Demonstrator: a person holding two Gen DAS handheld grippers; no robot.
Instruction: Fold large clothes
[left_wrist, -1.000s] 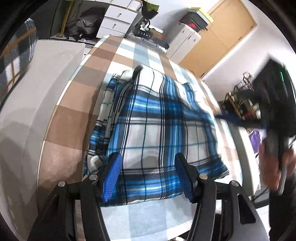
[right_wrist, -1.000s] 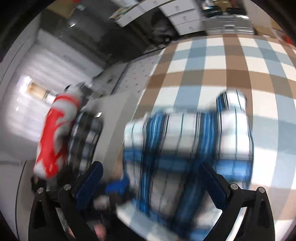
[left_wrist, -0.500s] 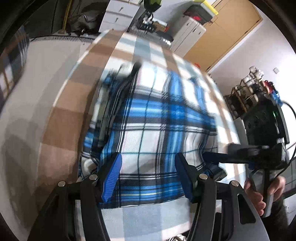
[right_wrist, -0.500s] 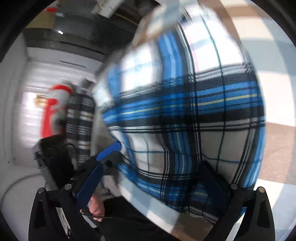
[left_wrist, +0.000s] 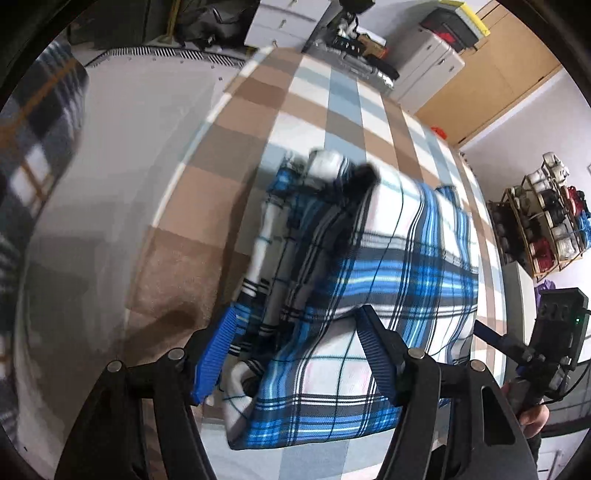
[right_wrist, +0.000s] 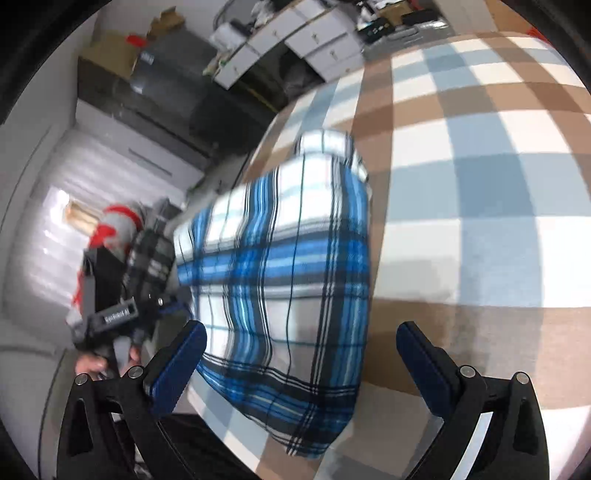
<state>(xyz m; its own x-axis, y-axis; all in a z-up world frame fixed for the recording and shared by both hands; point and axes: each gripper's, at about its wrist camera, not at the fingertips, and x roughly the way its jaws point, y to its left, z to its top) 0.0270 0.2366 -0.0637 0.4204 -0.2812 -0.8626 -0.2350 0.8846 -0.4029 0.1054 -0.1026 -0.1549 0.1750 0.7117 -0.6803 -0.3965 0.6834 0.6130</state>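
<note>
A blue, white and black plaid shirt (left_wrist: 373, 280) lies folded into a rectangle on the checked tablecloth (left_wrist: 314, 110). Its left side shows stacked folded layers. My left gripper (left_wrist: 295, 354) is open, its blue pads straddling the shirt's near left corner just above the cloth. In the right wrist view the shirt (right_wrist: 288, 280) lies ahead, and my right gripper (right_wrist: 299, 365) is open and empty over its near edge. The right gripper also shows in the left wrist view (left_wrist: 491, 338) at the shirt's right edge.
The table's left edge (left_wrist: 207, 122) drops to a grey floor. White drawers (left_wrist: 280, 22) and a printer (left_wrist: 432, 62) stand beyond the far end. A shelf of thread spools (left_wrist: 546, 218) is at right. Another plaid garment (right_wrist: 151, 251) lies off the table.
The right gripper swung in fast to the shirt, then drew back to its edge and stands open. The left gripper shifted left and closer over the shirt's layered left corner.
</note>
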